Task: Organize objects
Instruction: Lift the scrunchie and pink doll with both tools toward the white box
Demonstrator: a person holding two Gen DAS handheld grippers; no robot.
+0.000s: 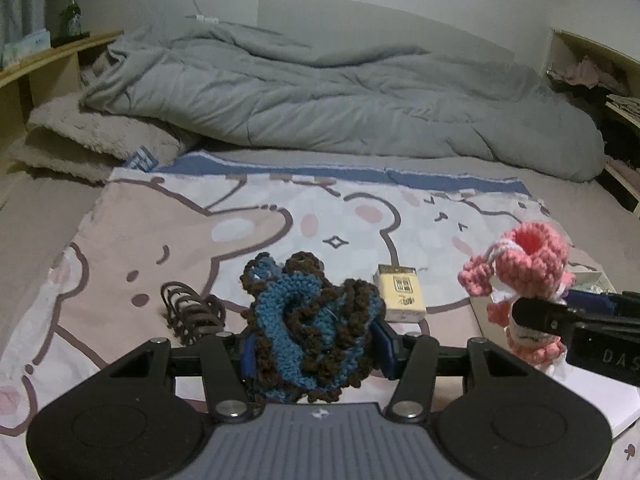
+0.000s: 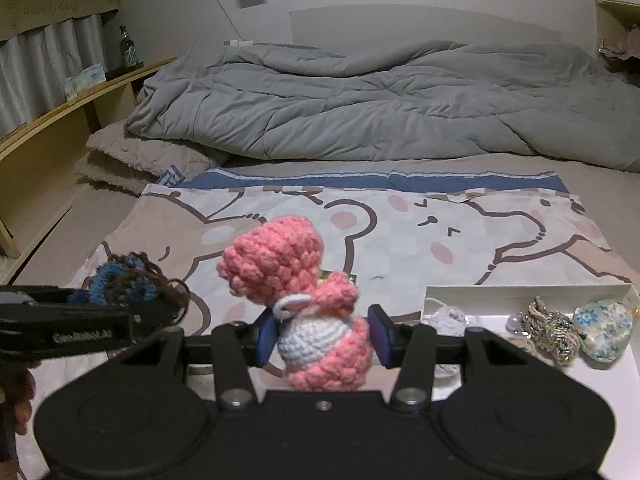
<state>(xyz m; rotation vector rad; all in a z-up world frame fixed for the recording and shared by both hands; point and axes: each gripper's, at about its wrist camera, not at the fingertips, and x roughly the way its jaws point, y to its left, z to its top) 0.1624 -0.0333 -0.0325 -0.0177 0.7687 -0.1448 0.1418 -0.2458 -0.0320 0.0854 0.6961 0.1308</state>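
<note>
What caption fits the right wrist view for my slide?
Right gripper holds a pink crochet doll above the cartoon sheet, beside a white box.

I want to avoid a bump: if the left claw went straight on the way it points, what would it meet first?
Probably the yellow card box on the bear-print blanket, just beyond the blue-brown crochet piece it holds; depth is unclear.

Left gripper (image 1: 314,340) and right gripper (image 2: 322,334), both angled downward, jaws clamped on loads between their pads.
</note>
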